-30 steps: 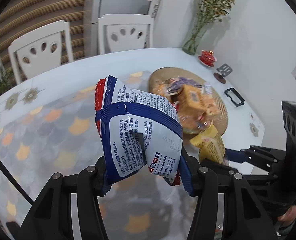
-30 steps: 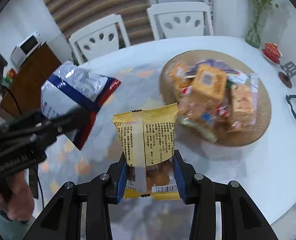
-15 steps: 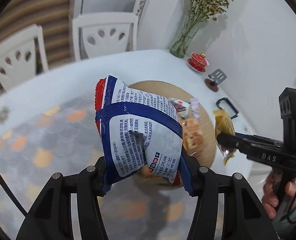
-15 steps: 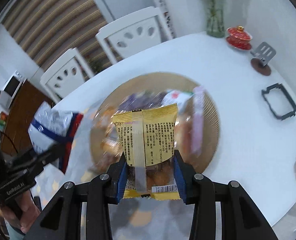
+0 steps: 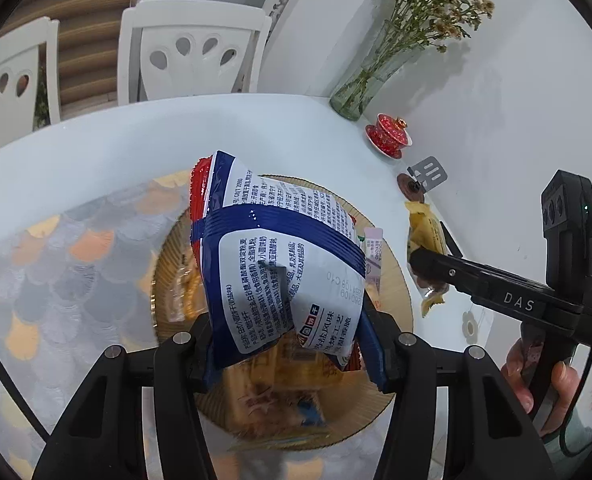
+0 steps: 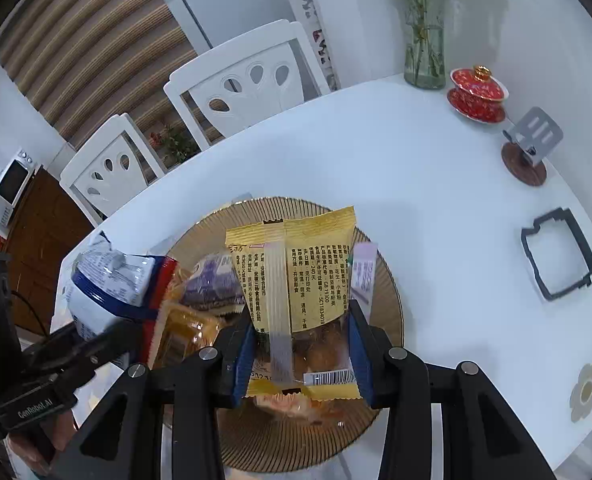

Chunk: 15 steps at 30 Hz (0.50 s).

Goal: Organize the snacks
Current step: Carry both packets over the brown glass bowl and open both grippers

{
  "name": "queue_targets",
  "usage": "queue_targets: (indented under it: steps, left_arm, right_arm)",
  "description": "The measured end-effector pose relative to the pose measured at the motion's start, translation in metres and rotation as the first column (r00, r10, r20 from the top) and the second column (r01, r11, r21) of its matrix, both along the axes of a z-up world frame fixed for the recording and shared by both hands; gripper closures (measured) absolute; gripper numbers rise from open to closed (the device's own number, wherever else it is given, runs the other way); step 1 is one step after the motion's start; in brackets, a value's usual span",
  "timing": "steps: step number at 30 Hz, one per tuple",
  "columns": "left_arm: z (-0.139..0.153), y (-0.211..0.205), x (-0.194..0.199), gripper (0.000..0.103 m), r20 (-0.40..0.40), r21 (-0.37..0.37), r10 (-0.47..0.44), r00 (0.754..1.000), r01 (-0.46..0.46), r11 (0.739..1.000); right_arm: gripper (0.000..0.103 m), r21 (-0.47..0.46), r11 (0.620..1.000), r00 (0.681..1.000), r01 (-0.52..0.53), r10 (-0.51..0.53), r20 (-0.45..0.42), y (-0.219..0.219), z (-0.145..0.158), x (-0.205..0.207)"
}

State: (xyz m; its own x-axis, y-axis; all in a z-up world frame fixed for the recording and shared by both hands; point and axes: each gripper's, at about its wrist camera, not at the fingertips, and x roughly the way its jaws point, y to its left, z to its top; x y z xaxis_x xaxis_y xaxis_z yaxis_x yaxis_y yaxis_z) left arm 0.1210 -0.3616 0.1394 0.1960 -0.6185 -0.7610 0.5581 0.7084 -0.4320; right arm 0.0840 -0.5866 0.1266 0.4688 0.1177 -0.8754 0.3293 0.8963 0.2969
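On the table [image 6: 416, 184] a round tray [image 6: 388, 292] holds snack packets [image 6: 212, 284]; behind it, a vase [image 6: 424, 60] beside a lidded cup [image 6: 478, 92]

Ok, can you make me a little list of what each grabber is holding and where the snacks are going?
left hand-held gripper: shut on blue and white snack bag
right hand-held gripper: shut on yellow snack packet
below both: round ribbed plate, already holding snacks
plate sits on: white table
table's far corner: red lidded cup, flower vase

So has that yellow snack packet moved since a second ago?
Yes. The yellow snack packet, formerly short of the woven tray, now hangs over it.
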Motion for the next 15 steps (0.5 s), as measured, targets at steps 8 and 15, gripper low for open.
queue_targets:
  steps: [8, 15]
  left_arm:
    - [-0.019, -0.010, 0.010, 0.021, -0.087, -0.010, 0.031, 0.996, -0.032, 0.999]
    - [-0.031, 0.025, -0.007, 0.021, -0.153, -0.008, 0.094, 0.984, -0.096, 0.995]
  right_arm:
    - [0.027, 0.035, 0.999, 0.999, 0.000, 0.001, -0.035, -0.014, -0.014, 0.018]
    - [0.027, 0.042, 0.999, 0.998, 0.010, -0.008, -0.056, -0.018, -0.024, -0.001]
